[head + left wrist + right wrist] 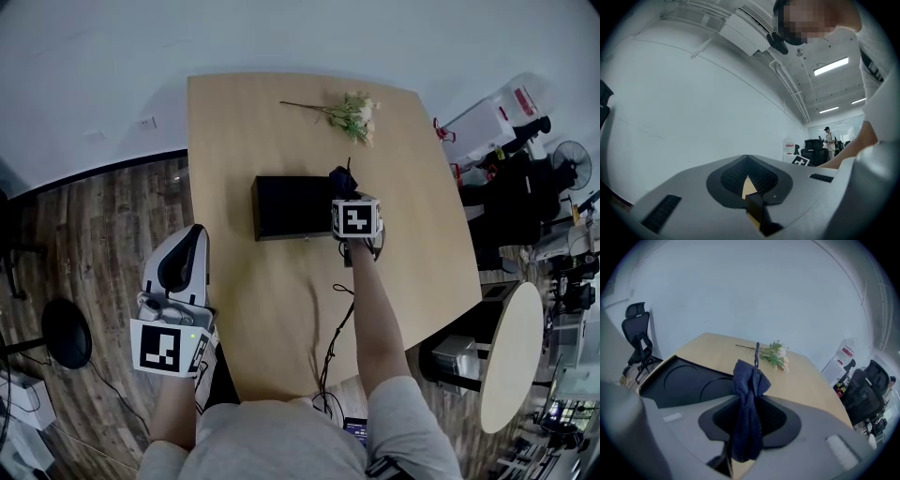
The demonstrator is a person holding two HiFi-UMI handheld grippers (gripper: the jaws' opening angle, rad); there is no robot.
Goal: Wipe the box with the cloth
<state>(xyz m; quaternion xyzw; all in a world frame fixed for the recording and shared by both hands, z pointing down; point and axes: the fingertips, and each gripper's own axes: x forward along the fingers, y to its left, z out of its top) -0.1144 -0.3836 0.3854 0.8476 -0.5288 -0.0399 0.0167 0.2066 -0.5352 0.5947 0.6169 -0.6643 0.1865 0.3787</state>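
A black box (291,207) lies in the middle of the light wooden table (281,309); in the right gripper view the box (686,383) sits to the left of the jaws, its lid showing two round recesses. My right gripper (347,193) hovers at the box's right end, shut on a dark blue cloth (749,397) that sticks up between the jaws. In the head view the cloth (341,176) shows just past the gripper's cube. My left gripper (194,236) is held off the table's left edge, jaws shut with nothing in them (749,182), pointing at a white wall.
A sprig of artificial flowers (349,112) lies at the table's far side, beyond the box. A black cable (333,337) trails over the near part of the table. Office chairs (637,341) and a small round table (511,356) stand around it.
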